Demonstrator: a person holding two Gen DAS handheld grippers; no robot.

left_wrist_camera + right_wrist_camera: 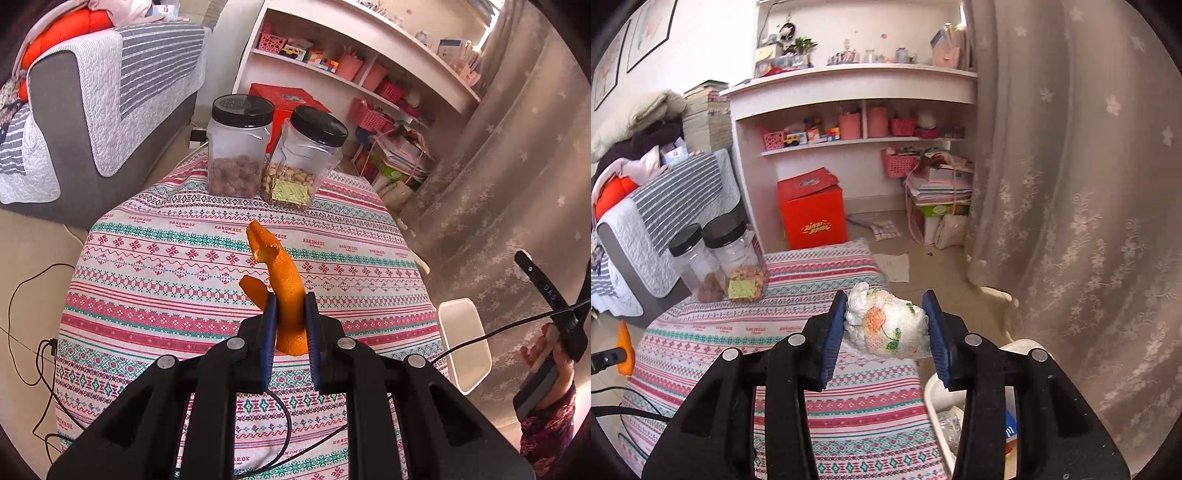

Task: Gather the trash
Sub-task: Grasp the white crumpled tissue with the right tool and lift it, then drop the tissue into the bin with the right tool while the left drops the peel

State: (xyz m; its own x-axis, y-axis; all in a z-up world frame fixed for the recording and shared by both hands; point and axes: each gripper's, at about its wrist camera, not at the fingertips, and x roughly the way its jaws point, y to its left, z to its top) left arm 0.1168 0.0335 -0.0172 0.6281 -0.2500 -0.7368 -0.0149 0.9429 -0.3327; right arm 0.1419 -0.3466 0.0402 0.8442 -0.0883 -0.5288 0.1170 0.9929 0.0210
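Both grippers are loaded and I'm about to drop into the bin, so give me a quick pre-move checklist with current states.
1. Left gripper shut on the orange peel: ok, peel clamped between the pads, lifted off the tablecloth.
2. Right gripper shut on the crumpled napkin: ok, squeezed from both sides.
3. White bin in reach of the right gripper: ok, just below it, beside the table.
4. Room in the bin: cannot tell, mostly hidden; some trash shows inside.
5. Two jars away from both grippers: ok, upright at the table's far edge.
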